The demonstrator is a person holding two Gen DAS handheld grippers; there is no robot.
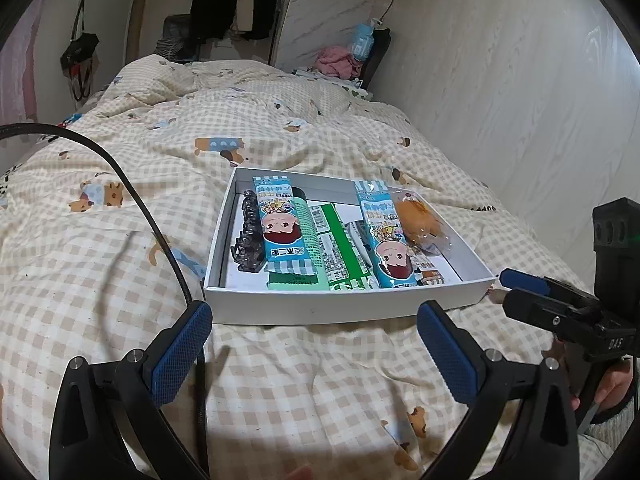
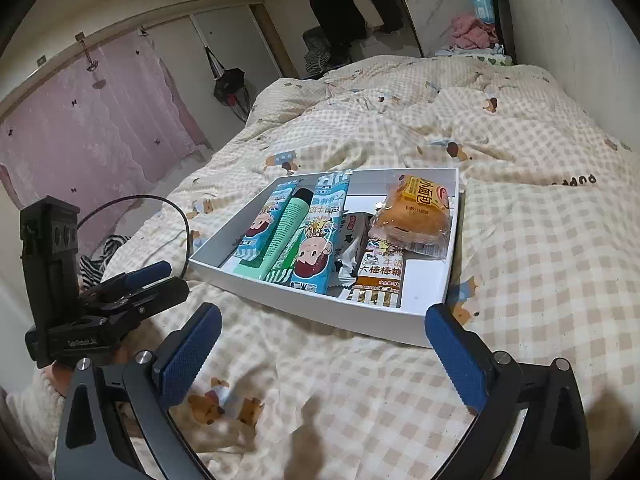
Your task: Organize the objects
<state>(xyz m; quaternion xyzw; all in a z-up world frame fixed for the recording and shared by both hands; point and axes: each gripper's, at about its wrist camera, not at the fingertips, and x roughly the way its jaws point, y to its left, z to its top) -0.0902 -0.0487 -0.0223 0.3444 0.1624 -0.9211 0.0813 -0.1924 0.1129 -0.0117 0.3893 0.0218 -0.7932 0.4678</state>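
Note:
A shallow white box lies on the checked bedspread, filled with snacks. In it are two blue cartoon candy packs, a green tube, a black hair claw and a wrapped orange bread. My left gripper is open just in front of the box's near wall, holding nothing. In the right wrist view the box also shows a brown candy pack and the bread. My right gripper is open at the box's near corner, holding nothing.
The bedspread is rumpled behind the box. A black cable arcs over it on the left. A wall runs along the bed's right side. Clothes hang on a rack beyond the bed's far end.

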